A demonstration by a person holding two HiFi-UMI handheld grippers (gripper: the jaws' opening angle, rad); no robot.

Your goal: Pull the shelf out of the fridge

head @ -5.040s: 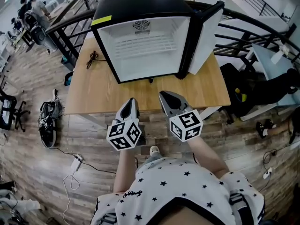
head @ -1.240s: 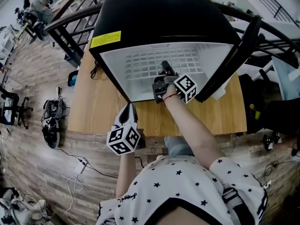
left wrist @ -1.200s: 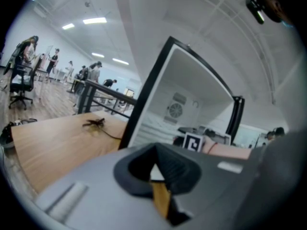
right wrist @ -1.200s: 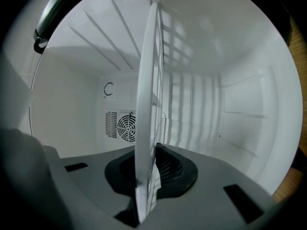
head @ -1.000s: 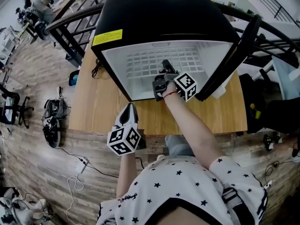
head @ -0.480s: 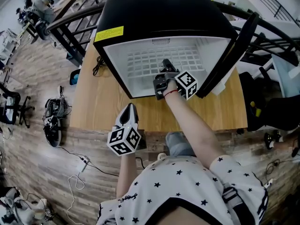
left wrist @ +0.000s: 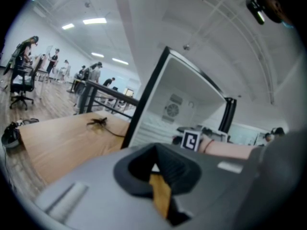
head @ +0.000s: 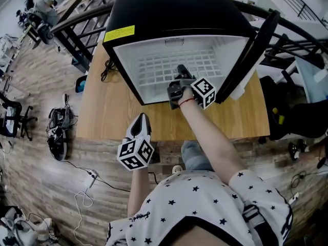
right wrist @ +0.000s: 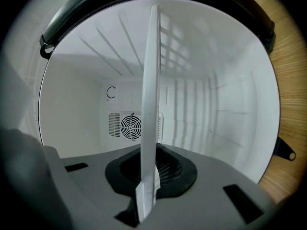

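Black mini fridge with white inside [head: 174,9] is sitting on the light wooden table [head: 102,111], and its door [head: 259,50] is hanging open on the person's right side. The white wire-grid shelf [head: 154,68] is lying inside the fridge cavity, spanning it from side wall to side wall, with its front edge close to the opening.

The right gripper [head: 180,72] is reaching level into the opening and pinching the front edge of the shelf, slightly right of that edge's middle. In the right gripper view the shelf is running edge-on between the two jaws as a thin white strip. The jaws are standing narrow, pressing on it from both sides. A round fan grille [right wrist: 130,125] is showing on the back wall beyond the shelf.

The left gripper [head: 142,118] is hovering over the near edge of the table, well apart from the fridge and left of the right arm, tips tilting slightly down. Its jaws are sitting together and holding nothing.

A thin black cable [head: 105,68] is lying on the table just beside the fridge's left side. A yellow rectangular label [head: 119,33] is sitting on the fridge top near its front left corner. The person in a white star-print shirt [head: 195,199] is standing at the table's near side
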